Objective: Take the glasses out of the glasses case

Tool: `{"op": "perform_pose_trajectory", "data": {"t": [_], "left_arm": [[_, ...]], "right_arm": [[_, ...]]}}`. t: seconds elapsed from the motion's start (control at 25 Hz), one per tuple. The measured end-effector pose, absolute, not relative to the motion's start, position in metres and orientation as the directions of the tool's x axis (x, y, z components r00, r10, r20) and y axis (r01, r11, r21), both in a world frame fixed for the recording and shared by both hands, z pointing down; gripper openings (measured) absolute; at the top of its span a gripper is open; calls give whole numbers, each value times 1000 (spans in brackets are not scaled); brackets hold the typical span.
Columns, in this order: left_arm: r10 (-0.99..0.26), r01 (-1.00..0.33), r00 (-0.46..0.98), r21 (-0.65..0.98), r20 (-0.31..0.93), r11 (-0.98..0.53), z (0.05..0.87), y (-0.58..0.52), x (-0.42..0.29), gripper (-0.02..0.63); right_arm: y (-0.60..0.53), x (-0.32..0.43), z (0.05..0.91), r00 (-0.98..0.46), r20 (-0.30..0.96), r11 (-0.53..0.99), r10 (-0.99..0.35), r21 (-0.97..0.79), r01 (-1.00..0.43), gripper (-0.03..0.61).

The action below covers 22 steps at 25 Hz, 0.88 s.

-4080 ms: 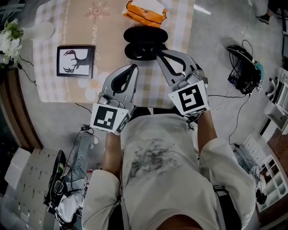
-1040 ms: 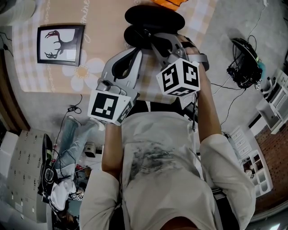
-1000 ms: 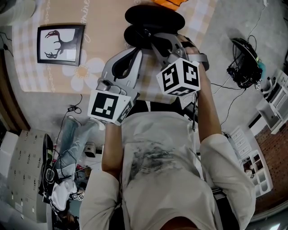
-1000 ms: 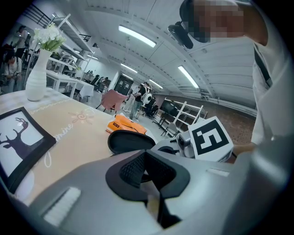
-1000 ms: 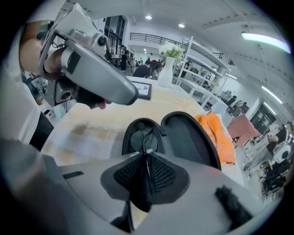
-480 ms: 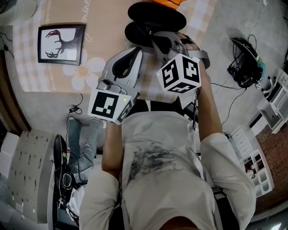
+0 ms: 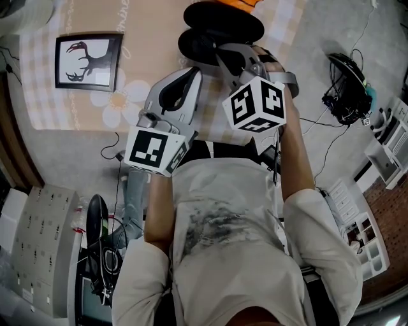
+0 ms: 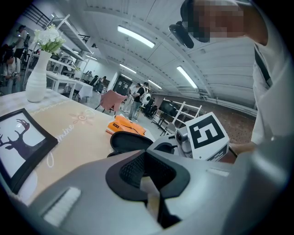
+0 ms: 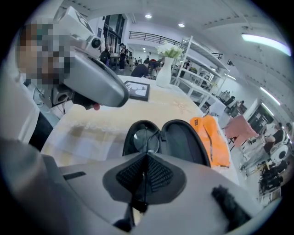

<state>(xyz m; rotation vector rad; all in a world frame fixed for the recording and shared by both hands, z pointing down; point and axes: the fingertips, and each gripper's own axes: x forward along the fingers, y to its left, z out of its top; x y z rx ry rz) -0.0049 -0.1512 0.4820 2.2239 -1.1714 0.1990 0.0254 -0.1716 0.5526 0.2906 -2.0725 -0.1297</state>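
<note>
- The left gripper (image 7: 192,75) hangs over the counter's (image 7: 153,38) near edge. Its jaws are pressed together with nothing between them.
- The right gripper (image 7: 215,51) reaches over the open glasses case (image 7: 223,19). Its jaws are closed, pinching a thin dark arm of the glasses (image 9: 146,140).
- Only the right gripper view shows the glasses, with 1 round lens lying in the case's left half. In the head view the gripper hides them.
- The case sits near the counter's right edge, and an orange packet (image 9: 209,137) lies just beyond it.
- Bare counter runs left from the case to a deer picture (image 7: 86,62).
- The gripper views also show a white vase (image 8: 36,82) of flowers farther back.
</note>
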Motion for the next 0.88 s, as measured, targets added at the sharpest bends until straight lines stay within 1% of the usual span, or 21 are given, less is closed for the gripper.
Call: {"op": "perform_pose_trajectory", "data": {"t": [0.88], "left_arm": [[-699,-785,604,440,383,-437,477,-143,-10,8]], "right_arm": [[-171,26,530,-469,817,942,-334,283,-178,18]]}}
